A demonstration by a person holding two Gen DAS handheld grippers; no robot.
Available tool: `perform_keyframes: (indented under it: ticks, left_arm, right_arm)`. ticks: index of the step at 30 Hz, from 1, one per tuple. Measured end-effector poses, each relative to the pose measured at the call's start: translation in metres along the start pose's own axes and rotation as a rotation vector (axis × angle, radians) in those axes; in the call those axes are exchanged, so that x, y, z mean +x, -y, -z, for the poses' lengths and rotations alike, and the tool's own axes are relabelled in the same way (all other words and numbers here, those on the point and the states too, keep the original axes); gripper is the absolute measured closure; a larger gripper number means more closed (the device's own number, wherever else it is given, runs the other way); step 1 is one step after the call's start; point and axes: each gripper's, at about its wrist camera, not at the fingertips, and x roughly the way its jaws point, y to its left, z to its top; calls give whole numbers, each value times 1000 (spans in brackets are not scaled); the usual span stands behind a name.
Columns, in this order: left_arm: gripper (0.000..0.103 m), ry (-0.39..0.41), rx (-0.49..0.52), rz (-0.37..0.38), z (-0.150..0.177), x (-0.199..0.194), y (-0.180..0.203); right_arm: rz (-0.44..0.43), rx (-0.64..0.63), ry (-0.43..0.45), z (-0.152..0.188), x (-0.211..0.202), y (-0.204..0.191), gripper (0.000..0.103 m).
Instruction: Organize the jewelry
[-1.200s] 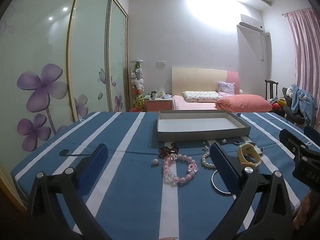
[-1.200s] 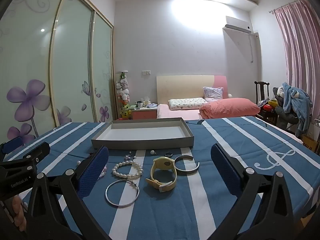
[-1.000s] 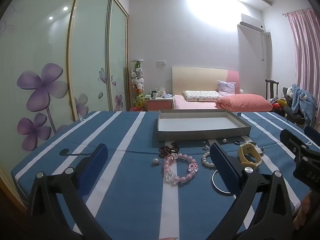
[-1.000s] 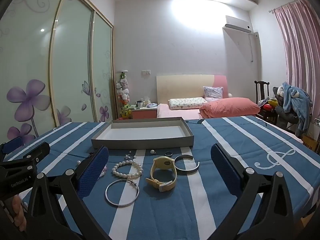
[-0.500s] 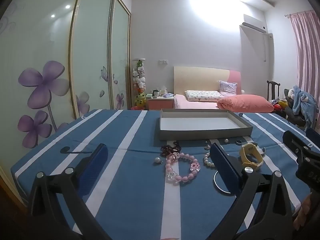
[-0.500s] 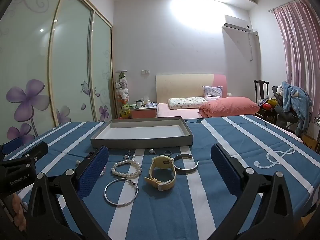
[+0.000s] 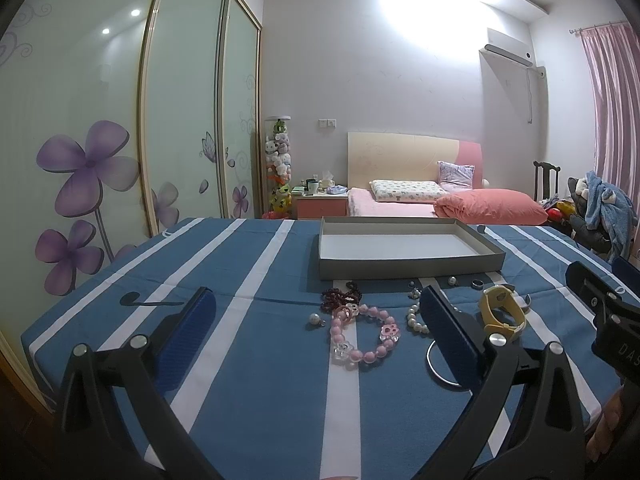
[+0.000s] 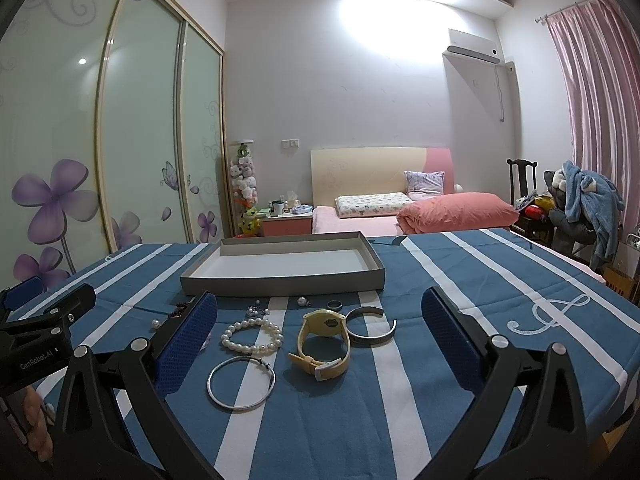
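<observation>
both tongs (image 7: 316,332) (image 8: 318,332) wide open, holding nothing | barely moved since a second ago | tray (image 8: 280,280) empty, jewelry untouched on table (image 8: 480,280)

silver bangle (image 7: 442,368): half behind gripper finger | dark beads (image 8: 178,309): mostly hidden

A pink bead bracelet (image 7: 362,334) lies on the striped bench (image 7: 248,360) between the left gripper's (image 7: 316,338) spread fingers (image 7: 188,336), with the grey tray (image 7: 408,256) farther off
</observation>
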Motion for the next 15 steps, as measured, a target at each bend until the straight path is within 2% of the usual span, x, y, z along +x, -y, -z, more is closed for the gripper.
perform_keyframes:
  ticks: [15]
  left_arm:
    - [4,-3,-2,0,0,0,0]
  right_arm:
    - [-2,2,-2,1,0,-1,2]
